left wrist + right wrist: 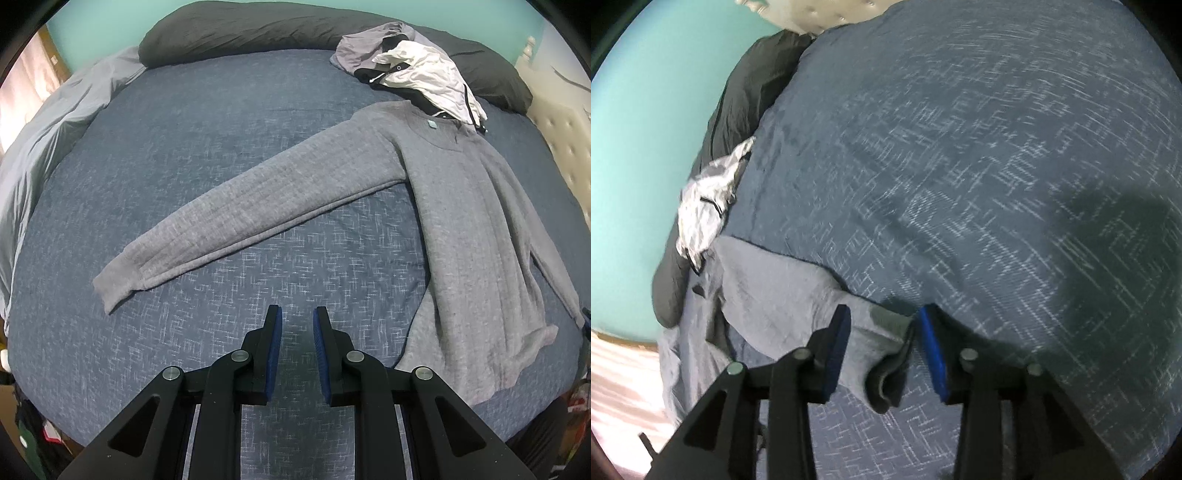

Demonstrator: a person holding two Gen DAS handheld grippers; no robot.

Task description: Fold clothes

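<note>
Both right gripper (882, 317) jaws flank sweater (775, 291) cuff, apart

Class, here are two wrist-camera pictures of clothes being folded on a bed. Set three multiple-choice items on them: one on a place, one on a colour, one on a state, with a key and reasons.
1. Where does the crumpled white garment lie?
A. by the dark pillow, beyond the sweater's collar
B. on the sweater's cuff
C. between the left fingers

2. What colour is the sweater?
A. red
B. grey
C. yellow

3. How is the left hand-held gripper?
A. clamped on a sleeve
B. clamped on the pillow
C. fingers apart with nothing between them, over the bedspread

Key:
1 A, it sits at the far end against the dark pillow.
2 B, the knit is grey against the blue bedspread.
3 C, only bedspread shows in the gap.
</note>
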